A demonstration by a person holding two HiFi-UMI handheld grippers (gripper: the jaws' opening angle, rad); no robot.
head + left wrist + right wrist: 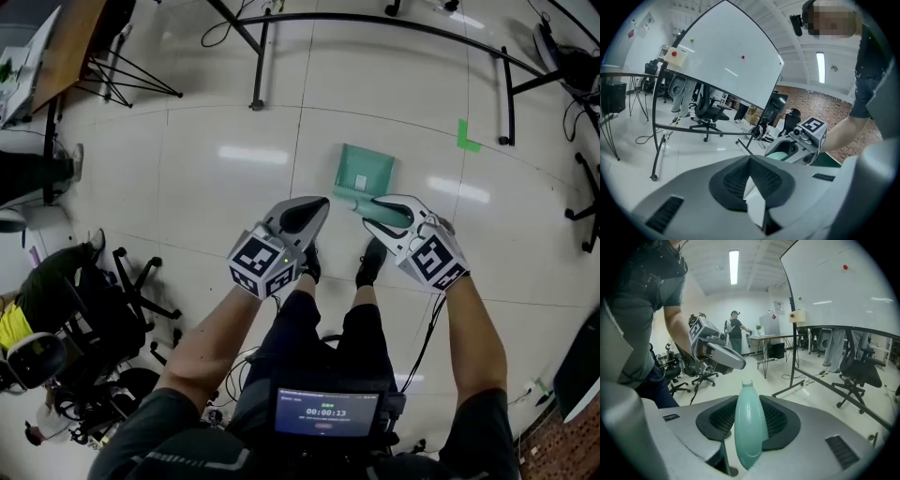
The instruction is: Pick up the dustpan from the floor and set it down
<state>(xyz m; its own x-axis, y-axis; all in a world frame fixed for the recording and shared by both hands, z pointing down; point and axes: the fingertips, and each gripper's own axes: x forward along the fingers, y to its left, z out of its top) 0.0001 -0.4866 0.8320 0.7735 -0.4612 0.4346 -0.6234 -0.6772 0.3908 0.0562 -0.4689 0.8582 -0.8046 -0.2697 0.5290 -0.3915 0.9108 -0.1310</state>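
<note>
Head view: the person stands over a pale tiled floor (pixel 216 187) with both arms stretched down in front. The right gripper (pixel 380 211) is clamped on the handle of the teal dustpan (pixel 364 171). The pan reaches out ahead of the feet, its open mouth pointing away from the person. A hold at the handle's end probably keeps the pan level and out in front, ready for setting down. Whether the pan touches the tiles cannot be told from above. The left gripper (pixel 319 204) hangs just beside, off the dustpan, so it looks like a spare hand kept out of the way.

Left gripper view: the left gripper (pixel 751 161) has its jaws drawn together on nothing, with only a sliver of floor showing past the pads. Across from it is the right gripper (pixel 780 152), teal plastic showing inside it.

Right gripper view: the right gripper (pixel 750 404) has both pads pressed against the handle (pixel 750 427), which stands upright between them, its tip poking past the jaws. The left gripper (pixel 738 363) hovers to one side, well clear.
</note>
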